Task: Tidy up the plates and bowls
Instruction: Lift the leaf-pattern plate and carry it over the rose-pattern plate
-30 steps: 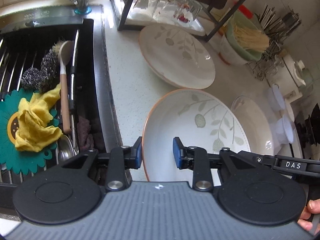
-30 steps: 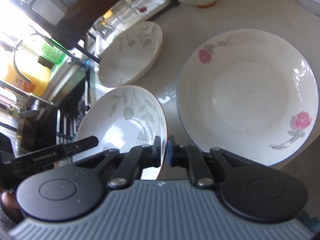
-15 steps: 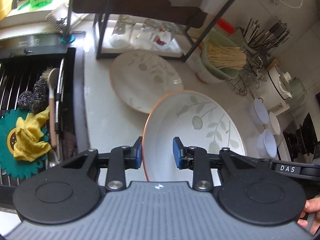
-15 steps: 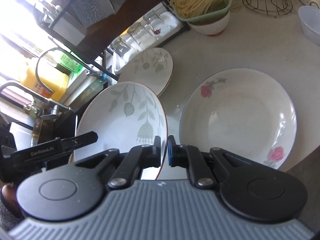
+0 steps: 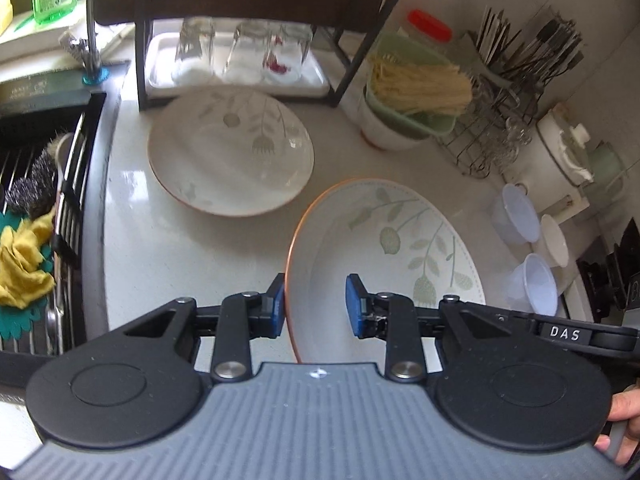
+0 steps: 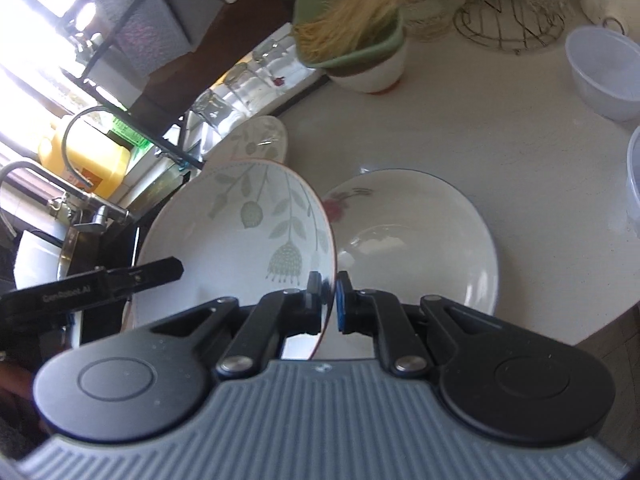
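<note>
My right gripper (image 6: 328, 298) is shut on the rim of a leaf-patterned bowl (image 6: 240, 240) with an orange edge and holds it lifted and tilted above the counter. My left gripper (image 5: 316, 304) is open, its jaws straddling the same bowl's (image 5: 384, 252) left rim without pinching it. A second leaf-patterned plate (image 5: 230, 152) lies on the counter by the rack; it also shows in the right wrist view (image 6: 256, 138). A white rose-patterned plate (image 6: 416, 240) lies on the counter right of the held bowl.
A black sink (image 5: 36, 184) with scourers and a yellow cloth (image 5: 24, 260) is on the left. A glass rack (image 5: 240, 64), a green basket of noodles (image 5: 416, 92), a wire basket (image 5: 484, 136) and small plastic bowls (image 5: 532, 256) stand on the counter.
The right gripper has lifted the leaf bowl off the counter and carried it up and back. The left gripper rose with it, still open around the rim.
</note>
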Demonstrator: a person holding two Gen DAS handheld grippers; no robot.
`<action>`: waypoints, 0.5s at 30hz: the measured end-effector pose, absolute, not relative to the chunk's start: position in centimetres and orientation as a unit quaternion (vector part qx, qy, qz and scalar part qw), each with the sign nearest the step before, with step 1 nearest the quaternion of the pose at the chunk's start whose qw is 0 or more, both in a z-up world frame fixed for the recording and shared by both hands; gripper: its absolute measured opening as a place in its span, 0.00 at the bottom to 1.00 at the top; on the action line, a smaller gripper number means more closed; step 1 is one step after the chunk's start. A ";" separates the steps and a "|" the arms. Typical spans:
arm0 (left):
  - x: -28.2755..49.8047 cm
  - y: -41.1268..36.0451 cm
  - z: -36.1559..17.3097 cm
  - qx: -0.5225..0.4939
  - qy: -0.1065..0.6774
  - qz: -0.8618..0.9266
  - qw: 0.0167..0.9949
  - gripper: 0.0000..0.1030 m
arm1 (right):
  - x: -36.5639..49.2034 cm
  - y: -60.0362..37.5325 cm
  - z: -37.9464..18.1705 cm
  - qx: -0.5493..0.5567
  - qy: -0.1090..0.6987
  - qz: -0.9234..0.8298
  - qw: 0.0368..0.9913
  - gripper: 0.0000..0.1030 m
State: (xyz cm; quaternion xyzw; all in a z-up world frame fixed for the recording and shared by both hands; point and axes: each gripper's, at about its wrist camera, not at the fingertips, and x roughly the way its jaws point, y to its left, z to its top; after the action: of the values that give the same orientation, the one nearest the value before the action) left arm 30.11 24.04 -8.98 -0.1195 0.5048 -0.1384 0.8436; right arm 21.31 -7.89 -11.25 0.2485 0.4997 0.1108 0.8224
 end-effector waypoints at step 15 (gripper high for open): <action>32.1 19.3 -12.3 -0.077 0.558 -0.091 0.821 0.33 | 23.0 -10.6 -15.1 0.217 0.526 0.131 0.812 0.10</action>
State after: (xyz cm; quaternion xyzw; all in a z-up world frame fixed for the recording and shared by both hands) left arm 32.12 19.33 -12.34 -0.0772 0.5584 -0.0908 0.8209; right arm 23.00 -10.59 -15.10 0.2171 0.5260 0.1307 0.8118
